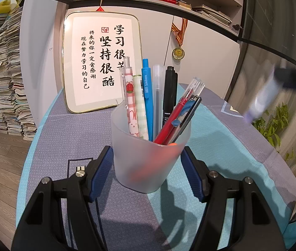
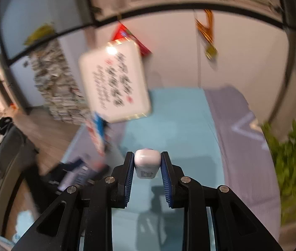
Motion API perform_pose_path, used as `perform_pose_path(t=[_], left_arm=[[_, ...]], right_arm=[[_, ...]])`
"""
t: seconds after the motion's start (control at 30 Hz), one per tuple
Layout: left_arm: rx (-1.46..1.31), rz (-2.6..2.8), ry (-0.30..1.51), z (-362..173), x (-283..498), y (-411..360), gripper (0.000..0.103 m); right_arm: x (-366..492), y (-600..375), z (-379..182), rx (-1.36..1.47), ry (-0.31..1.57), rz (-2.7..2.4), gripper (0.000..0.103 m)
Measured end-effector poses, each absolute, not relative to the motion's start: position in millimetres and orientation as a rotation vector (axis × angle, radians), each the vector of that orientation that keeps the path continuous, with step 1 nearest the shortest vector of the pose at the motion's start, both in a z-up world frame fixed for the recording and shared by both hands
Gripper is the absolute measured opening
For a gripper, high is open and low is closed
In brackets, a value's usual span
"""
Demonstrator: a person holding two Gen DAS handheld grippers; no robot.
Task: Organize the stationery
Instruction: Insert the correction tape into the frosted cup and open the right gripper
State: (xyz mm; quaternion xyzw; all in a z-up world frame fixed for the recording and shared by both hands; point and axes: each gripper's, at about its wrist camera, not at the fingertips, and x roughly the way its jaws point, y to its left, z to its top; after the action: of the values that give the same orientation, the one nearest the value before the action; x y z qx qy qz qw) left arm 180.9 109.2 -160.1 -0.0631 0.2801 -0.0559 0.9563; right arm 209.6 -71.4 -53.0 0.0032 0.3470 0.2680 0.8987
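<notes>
- One frosted cup [image 1: 150, 156] is stood upright on the worktop [image 1: 221, 150] and is clamped between the two blue pads of the left claw [image 1: 149, 156].
- Eight pens are counted in the cup: one rabbit-print pen [image 1: 129, 96], one green checked pen [image 1: 140, 104], one blue pen [image 1: 147, 92], one clear grey pen [image 1: 158, 96], one black marker [image 1: 169, 92], one red pen [image 1: 175, 117], and two dark-clipped pens leaning right; their tips cannot be told apart.
- One orange item is seen blurred through the cup wall, unidentified.
- One white eraser-like block [image 2: 147, 163] is gripped by the right claw [image 2: 147, 164], held clear above the worktop.
- One framed calligraphy board [image 1: 101, 62] is leaned against the cabinet behind the cup.
- One medal [image 1: 178, 52] is hung on a striped ribbon.
- One tall stack of papers [image 1: 1, 79] is seen at left.
</notes>
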Motion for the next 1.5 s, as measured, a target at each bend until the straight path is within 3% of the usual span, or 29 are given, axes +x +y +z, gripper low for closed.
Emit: perform_pose_path(t=[0.17, 0.4, 1.5], left_arm=[[-0.129, -0.114, 0.568, -160.1, 181.2, 109.0, 0.066], [-0.128, -0.114, 0.568, -160.1, 180.8, 109.2, 0.066], [-0.130, -0.114, 0.572, -161.1, 182.1, 110.3, 0.066]], right_arm=[[202.4, -34.7, -29.0, -0.061, 0.642, 0.674, 0.027], [223.6, 0.3, -46.1, -0.072, 0.735, 0.737, 0.027], [240.5, 2.4, -69.1, -0.013, 0.863, 0.777, 0.027]])
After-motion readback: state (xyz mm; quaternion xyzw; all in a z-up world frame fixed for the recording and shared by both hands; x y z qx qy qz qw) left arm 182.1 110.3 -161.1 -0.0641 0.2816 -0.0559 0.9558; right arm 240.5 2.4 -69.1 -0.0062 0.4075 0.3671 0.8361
